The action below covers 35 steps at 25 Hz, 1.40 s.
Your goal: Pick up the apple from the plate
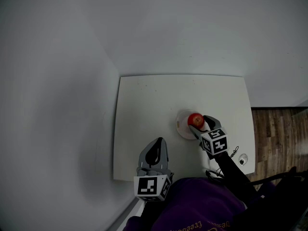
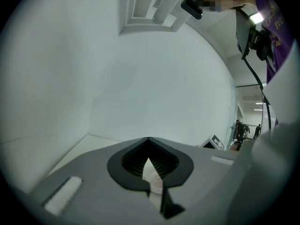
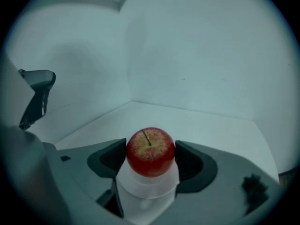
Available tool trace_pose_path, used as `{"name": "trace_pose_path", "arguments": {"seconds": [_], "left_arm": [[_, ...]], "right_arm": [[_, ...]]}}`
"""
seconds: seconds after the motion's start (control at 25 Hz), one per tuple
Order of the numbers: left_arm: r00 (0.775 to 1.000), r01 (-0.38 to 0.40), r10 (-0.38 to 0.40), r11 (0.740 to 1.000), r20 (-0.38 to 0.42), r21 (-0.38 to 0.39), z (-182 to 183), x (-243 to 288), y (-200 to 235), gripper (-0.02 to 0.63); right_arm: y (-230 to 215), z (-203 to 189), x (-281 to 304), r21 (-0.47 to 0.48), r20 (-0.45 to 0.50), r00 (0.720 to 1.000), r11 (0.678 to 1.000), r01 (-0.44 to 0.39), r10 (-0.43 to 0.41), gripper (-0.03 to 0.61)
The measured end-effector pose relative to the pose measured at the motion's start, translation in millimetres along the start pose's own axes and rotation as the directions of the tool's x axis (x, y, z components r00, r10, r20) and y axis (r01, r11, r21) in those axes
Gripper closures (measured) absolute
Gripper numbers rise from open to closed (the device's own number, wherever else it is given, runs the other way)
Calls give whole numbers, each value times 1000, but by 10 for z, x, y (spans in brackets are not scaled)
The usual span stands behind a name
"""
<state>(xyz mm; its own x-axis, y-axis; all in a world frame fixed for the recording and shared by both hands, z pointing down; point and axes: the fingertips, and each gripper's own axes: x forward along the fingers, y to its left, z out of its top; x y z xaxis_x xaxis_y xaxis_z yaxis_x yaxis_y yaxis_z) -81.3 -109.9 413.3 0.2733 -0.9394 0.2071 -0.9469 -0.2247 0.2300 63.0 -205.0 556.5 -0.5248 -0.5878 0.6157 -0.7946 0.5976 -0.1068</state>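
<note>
A red apple (image 1: 195,120) rests on a small white plate (image 1: 182,129) right of the table's middle. My right gripper (image 1: 199,125) reaches it from the near side. In the right gripper view the apple (image 3: 150,152) stands stem up between the two dark jaws, which touch it on both sides, with the white plate (image 3: 147,187) just beneath; whether the apple is off the plate I cannot tell. My left gripper (image 1: 155,150) hovers near the table's front edge, apart from the plate. In the left gripper view its jaws meet in a point (image 2: 149,146), shut on nothing.
The white table (image 1: 144,105) stands in a corner, with pale walls behind and to the left. A small round fitting (image 1: 243,160) lies near its right front corner. Wooden floor (image 1: 279,134) shows to the right. The left gripper (image 3: 37,97) appears at the left of the right gripper view.
</note>
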Motion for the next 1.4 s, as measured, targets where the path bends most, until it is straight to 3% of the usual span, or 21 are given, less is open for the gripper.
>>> {"name": "trace_pose_path", "arguments": {"seconds": [0.96,1.4], "left_arm": [[999,26,-26,999,22,24,24,-236,-158,607],[999,30,-31,999,33,25,-2,-344,-172,607]], "right_arm": [[140,346,-575,7,158,987,1000,14,-15,249],[207,518,-792,16,268,963,1000,27,-30,249]]}}
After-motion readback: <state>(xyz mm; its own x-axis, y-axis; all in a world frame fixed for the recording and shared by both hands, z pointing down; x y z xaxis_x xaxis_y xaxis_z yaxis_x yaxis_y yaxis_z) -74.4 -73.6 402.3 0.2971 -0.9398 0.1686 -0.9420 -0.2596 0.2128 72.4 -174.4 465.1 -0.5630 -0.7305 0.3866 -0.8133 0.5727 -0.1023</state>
